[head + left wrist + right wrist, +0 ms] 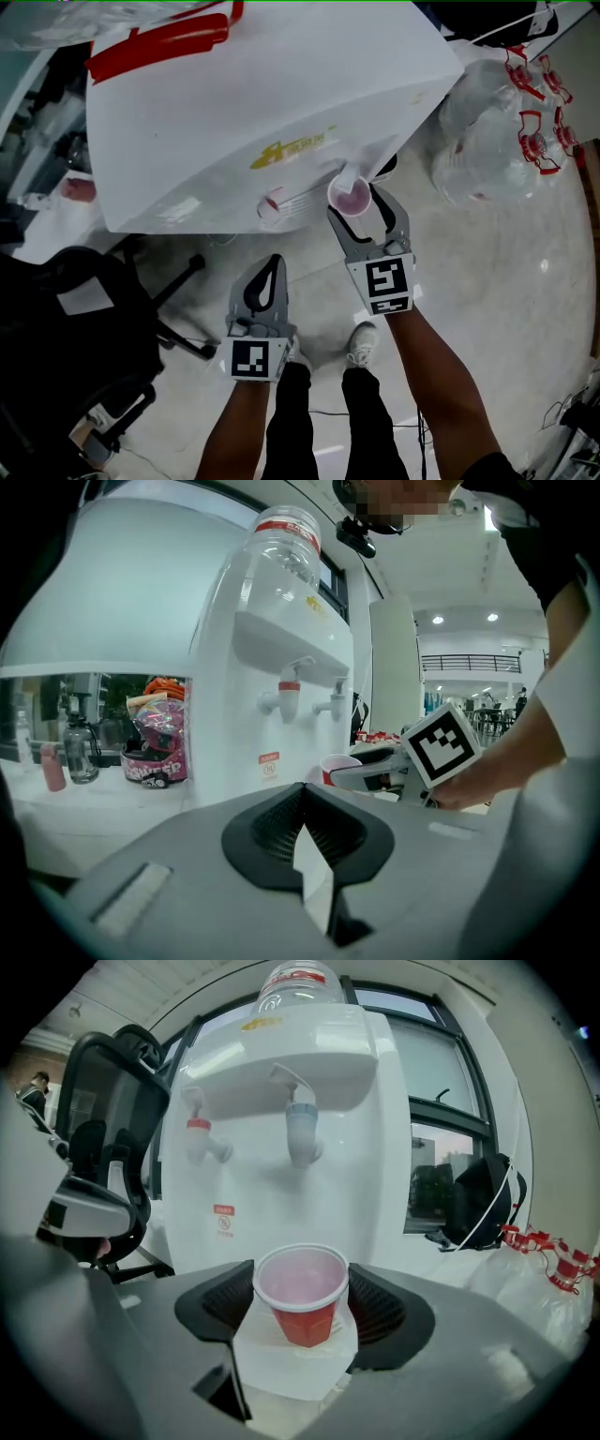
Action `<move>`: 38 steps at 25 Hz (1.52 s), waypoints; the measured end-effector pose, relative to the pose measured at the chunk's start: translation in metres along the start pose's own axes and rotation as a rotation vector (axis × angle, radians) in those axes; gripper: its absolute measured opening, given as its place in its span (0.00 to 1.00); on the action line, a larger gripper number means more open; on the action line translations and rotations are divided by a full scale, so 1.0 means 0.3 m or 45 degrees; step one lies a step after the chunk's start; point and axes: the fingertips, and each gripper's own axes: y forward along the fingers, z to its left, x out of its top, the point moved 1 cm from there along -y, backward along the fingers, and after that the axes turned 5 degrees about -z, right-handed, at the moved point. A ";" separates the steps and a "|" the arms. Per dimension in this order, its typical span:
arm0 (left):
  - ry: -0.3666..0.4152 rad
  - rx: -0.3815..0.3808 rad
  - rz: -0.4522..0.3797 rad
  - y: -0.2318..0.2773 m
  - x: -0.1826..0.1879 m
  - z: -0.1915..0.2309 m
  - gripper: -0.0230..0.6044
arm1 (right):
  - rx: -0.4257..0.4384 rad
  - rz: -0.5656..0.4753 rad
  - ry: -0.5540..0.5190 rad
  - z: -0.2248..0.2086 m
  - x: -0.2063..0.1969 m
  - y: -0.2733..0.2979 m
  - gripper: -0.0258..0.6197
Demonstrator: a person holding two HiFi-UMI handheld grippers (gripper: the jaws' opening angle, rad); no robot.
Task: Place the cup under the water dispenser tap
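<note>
In the head view, the white water dispenser (234, 112) fills the top of the frame, seen from above. The right gripper (359, 204) reaches to its front edge with the cup (350, 195) held upright between its jaws. The left gripper (271, 270) sits lower in the frame over the floor (487, 281), its jaws pressed together with nothing in them. A black office chair (84, 337) stands at the left, and water bottles (497, 131) lie at the right.

The left gripper view shows its two jaws meeting at the tips, empty. Beyond them is the dispenser's front with the red tap (289, 691). The cup is lower and to the right, carried by the right gripper.

In the right gripper view, the pads press on the cup's red sides. The cup stands upright, its inside pale pink. The blue tap (302, 1133) hangs above it, with the red tap to its left. The cup seems to be just short of the blue tap rather than beneath it, though the wide lens makes this hard to judge. A black backpack (478, 1199) leans at the right.
</note>
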 end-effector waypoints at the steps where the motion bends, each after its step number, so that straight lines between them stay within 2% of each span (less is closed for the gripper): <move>1: -0.004 -0.003 0.001 0.002 -0.003 -0.003 0.06 | 0.000 0.004 0.007 -0.002 -0.005 0.011 0.52; 9: -0.016 -0.008 0.009 -0.010 -0.029 -0.020 0.06 | 0.008 0.033 0.072 0.001 -0.049 0.055 0.53; 16: -0.054 0.026 0.008 -0.016 -0.031 -0.009 0.06 | 0.025 0.037 0.118 -0.008 -0.075 0.076 0.55; 19: -0.045 0.015 0.010 -0.017 -0.031 -0.018 0.06 | 0.057 0.052 0.133 0.002 -0.085 0.074 0.67; 23: -0.034 0.009 0.016 -0.025 -0.013 -0.023 0.06 | 0.071 0.025 0.114 0.008 -0.045 0.016 0.68; 26: -0.017 -0.002 0.012 -0.033 0.036 -0.037 0.06 | 0.097 -0.015 0.088 0.023 0.034 -0.051 0.63; 29: 0.003 -0.014 0.007 -0.039 0.126 -0.060 0.06 | 0.112 -0.078 0.059 0.020 0.171 -0.126 0.58; 33: 0.039 -0.001 0.088 -0.129 0.271 -0.081 0.06 | 0.135 -0.102 0.025 0.053 0.376 -0.287 0.49; 38: 0.045 -0.048 0.026 -0.163 0.513 -0.094 0.06 | 0.090 -0.125 0.036 0.068 0.606 -0.407 0.29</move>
